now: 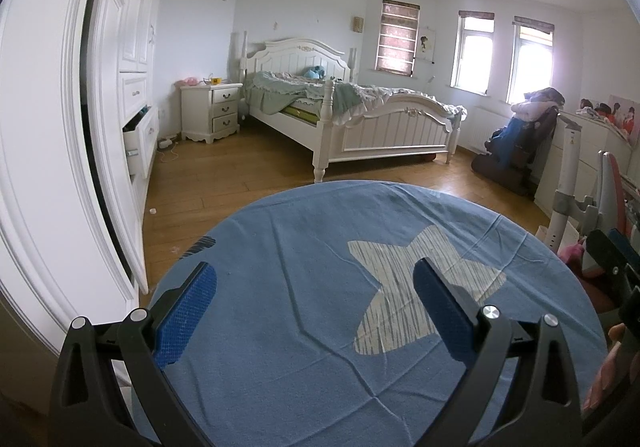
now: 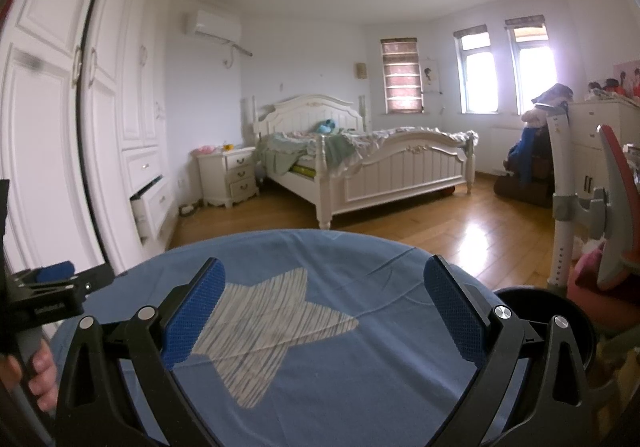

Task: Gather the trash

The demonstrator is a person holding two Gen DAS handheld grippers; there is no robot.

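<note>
My left gripper (image 1: 316, 303) is open and empty above a round table covered by a blue cloth (image 1: 304, 231) with a pale star print (image 1: 400, 279). My right gripper (image 2: 324, 303) is also open and empty over the same blue cloth (image 2: 360, 259). The left gripper's body shows at the left edge of the right wrist view (image 2: 44, 287). No trash shows on the cloth. A small white scrap (image 1: 152, 211) lies on the wood floor by the wardrobe. A black round bin (image 2: 560, 311) sits at the table's right edge.
A white wardrobe (image 1: 60, 127) with an open drawer (image 1: 138, 139) lines the left wall. A white bed (image 1: 360, 119) and nightstand (image 1: 212, 111) stand at the back. A desk chair (image 2: 608, 207) and a clothes-laden chair (image 1: 524, 143) are on the right.
</note>
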